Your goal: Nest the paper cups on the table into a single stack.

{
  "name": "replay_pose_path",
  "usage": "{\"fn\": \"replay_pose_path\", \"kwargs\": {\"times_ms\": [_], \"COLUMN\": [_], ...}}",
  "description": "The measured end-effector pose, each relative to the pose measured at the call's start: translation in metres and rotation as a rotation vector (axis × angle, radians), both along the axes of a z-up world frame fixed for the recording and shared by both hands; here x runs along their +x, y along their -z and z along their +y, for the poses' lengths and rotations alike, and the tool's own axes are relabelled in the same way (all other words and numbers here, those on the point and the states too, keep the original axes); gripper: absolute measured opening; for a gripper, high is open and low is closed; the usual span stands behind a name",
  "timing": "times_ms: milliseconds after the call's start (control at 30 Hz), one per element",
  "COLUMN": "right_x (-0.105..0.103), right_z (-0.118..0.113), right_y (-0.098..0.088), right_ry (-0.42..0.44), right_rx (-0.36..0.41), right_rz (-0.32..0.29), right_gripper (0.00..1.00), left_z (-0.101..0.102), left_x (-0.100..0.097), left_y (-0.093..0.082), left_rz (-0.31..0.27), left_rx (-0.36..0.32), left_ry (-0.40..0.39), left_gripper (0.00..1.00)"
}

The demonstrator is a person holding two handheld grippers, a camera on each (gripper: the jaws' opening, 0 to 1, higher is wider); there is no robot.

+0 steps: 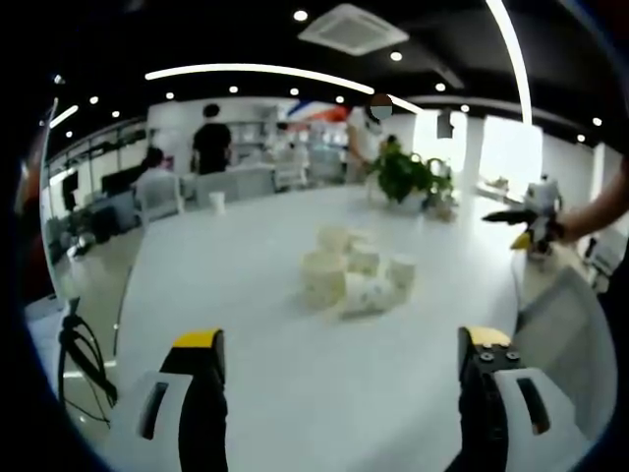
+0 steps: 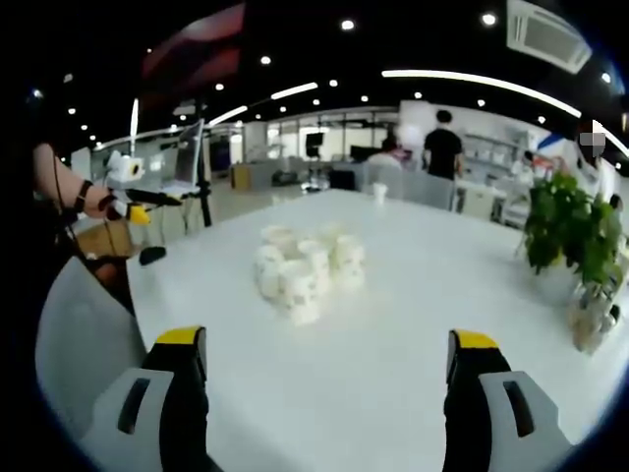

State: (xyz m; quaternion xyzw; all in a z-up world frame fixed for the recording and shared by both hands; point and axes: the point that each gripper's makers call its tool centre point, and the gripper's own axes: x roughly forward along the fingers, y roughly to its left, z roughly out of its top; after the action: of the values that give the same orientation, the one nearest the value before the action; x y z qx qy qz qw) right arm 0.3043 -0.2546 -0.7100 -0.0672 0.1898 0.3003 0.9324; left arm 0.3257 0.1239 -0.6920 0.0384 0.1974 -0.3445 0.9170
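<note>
On the table (image 1: 246, 295), blurred paper cups (image 1: 354, 275) cluster, count unclear

Right claw (image 2: 329, 369) gapes wide, well short of paper cups (image 2: 305, 265) on table (image 2: 413, 324).

White table (image 1: 246, 324) carries clustered paper cups (image 1: 354, 275) and a potted plant (image 1: 405, 177).
</note>
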Motion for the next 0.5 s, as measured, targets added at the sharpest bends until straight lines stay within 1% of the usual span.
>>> {"fn": "replay_pose_path", "kwargs": {"times_ms": [233, 500], "right_x": [-0.0014, -0.0013], "right_z": [0.0, 0.0013], "right_y": [0.0005, -0.0008], "right_ry": [0.0, -0.001], "right_rx": [-0.002, -0.003], "right_rz": [0.003, 0.001], "right_gripper": [1.0, 1.0], "left_z": [0.0005, -0.0006], "left_x": [-0.0017, -0.0021], "left_y": [0.0027, 0.0011], "left_rz": [0.005, 0.003], "left_rx": [-0.001, -0.003], "left_ry": [0.0, 0.001], "left_gripper": [0.98, 0.98]}}
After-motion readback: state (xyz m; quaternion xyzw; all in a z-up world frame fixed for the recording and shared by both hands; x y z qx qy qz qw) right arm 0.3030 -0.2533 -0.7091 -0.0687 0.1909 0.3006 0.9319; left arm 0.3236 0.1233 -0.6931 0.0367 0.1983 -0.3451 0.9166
